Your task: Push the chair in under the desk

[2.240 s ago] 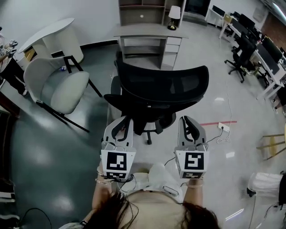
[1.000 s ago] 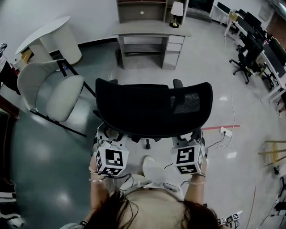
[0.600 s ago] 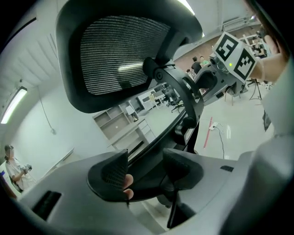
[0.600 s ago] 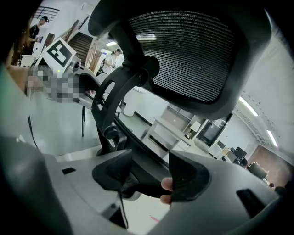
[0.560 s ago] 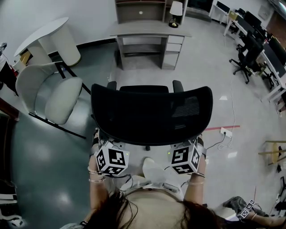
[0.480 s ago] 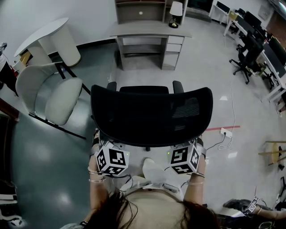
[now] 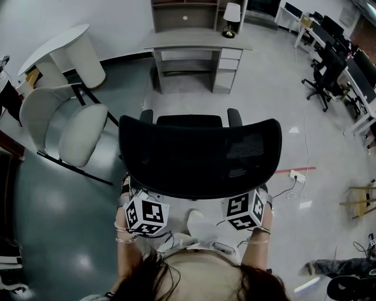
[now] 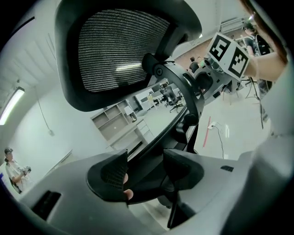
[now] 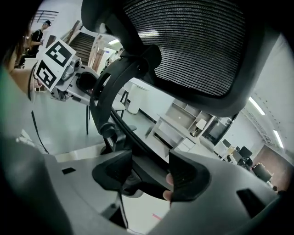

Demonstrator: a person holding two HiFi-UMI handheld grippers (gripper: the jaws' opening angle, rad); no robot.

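Note:
A black mesh office chair [image 7: 200, 156] stands with its backrest toward me and its seat toward the grey desk [image 7: 197, 41] at the far side, bare floor between them. Both grippers reach in under the backrest's lower edge, so the head view shows only their marker cubes, left [image 7: 145, 216] and right [image 7: 244, 211]. In the left gripper view, the left gripper [image 8: 144, 172] has a curved bar of the chair's back frame [image 8: 174, 92] between its jaws, which have just been opening. The right gripper [image 9: 149, 172] likewise straddles the frame bar [image 9: 112, 98], its jaws also just opening.
A white armchair [image 7: 70, 126] and a round white table [image 7: 61, 53] stand to the left. A lamp [image 7: 234, 13] sits on the desk. A cable and socket [image 7: 294, 176] lie by a red floor line [image 7: 299, 171]. Office chairs [image 7: 320, 82] are at the right.
The chair has swung round from a skewed stance to face the desk squarely. Its backrest has come over both grippers' jaws. The marker cubes sit slightly lower in view.

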